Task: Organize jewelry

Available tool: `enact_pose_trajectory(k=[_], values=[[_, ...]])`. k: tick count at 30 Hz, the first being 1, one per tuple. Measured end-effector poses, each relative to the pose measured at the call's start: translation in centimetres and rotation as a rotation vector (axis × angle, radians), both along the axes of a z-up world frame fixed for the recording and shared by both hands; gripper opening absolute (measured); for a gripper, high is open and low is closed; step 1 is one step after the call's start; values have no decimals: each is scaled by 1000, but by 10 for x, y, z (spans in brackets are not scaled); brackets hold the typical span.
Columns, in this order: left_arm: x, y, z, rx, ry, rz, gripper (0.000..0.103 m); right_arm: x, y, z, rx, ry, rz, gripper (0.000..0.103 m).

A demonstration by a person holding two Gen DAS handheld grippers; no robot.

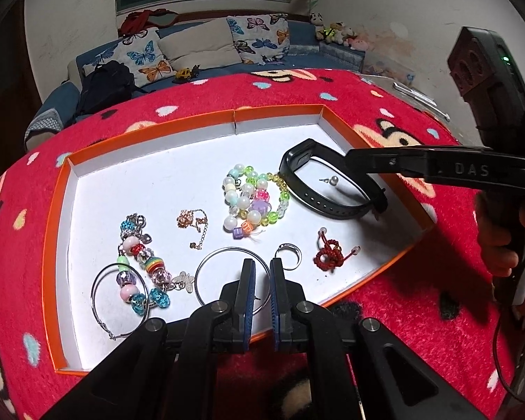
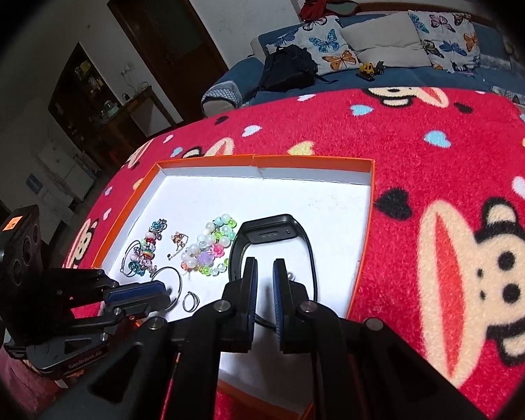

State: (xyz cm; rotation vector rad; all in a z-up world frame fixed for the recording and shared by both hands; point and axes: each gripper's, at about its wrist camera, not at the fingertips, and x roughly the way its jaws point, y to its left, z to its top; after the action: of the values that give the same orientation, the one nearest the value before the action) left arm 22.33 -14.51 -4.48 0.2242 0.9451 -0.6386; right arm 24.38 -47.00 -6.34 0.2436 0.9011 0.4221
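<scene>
An orange-rimmed tray (image 1: 57,189) with a white floor holds the jewelry: a black wristband (image 1: 327,206), a pastel bead bracelet (image 1: 253,201), a charm bracelet (image 1: 141,262), a rose-gold chain (image 1: 194,222), two silver hoops (image 1: 227,255), a silver ring (image 1: 290,252), a red knotted cord (image 1: 329,255) and a pearl stud (image 1: 332,181). My left gripper (image 1: 262,269) hovers over the near hoop, jaws a little apart and empty. My right gripper (image 2: 265,269) hangs over the wristband (image 2: 273,234), jaws a little apart, empty. The tray (image 2: 365,210) also shows in the right wrist view.
The tray rests on a red monkey-print blanket (image 1: 297,91). Behind it stands a blue sofa (image 1: 297,40) with butterfly cushions, a black backpack (image 1: 105,82) and a toy truck (image 1: 186,73). A dark doorway and shelves show at the left in the right wrist view.
</scene>
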Motion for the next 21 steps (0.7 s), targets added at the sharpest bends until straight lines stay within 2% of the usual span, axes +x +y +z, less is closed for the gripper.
enact_pose_trajectory(k=[3, 5, 6, 7, 11, 19, 21], values=[[0, 2, 1, 3, -3, 12, 16, -6, 0, 4, -4, -9, 3, 11], [-2, 4, 2, 8, -16, 24, 30, -11, 1, 7, -18, -20, 4, 11], [-3, 5, 4, 4, -22, 32, 44, -14, 2, 8, -28, -28, 5, 12], [-5, 7, 6, -6, -29, 39, 49, -17, 3, 10, -39, -36, 5, 13], [-10, 12, 11, -14, -40, 52, 49, -26, 6, 13, -67, -61, 4, 22], [-26, 25, 25, -32, -64, 79, 49, -43, 10, 16, -89, -87, -5, 26], [-33, 29, 29, -32, -74, 92, 49, -49, 10, 18, -85, -88, -7, 36]])
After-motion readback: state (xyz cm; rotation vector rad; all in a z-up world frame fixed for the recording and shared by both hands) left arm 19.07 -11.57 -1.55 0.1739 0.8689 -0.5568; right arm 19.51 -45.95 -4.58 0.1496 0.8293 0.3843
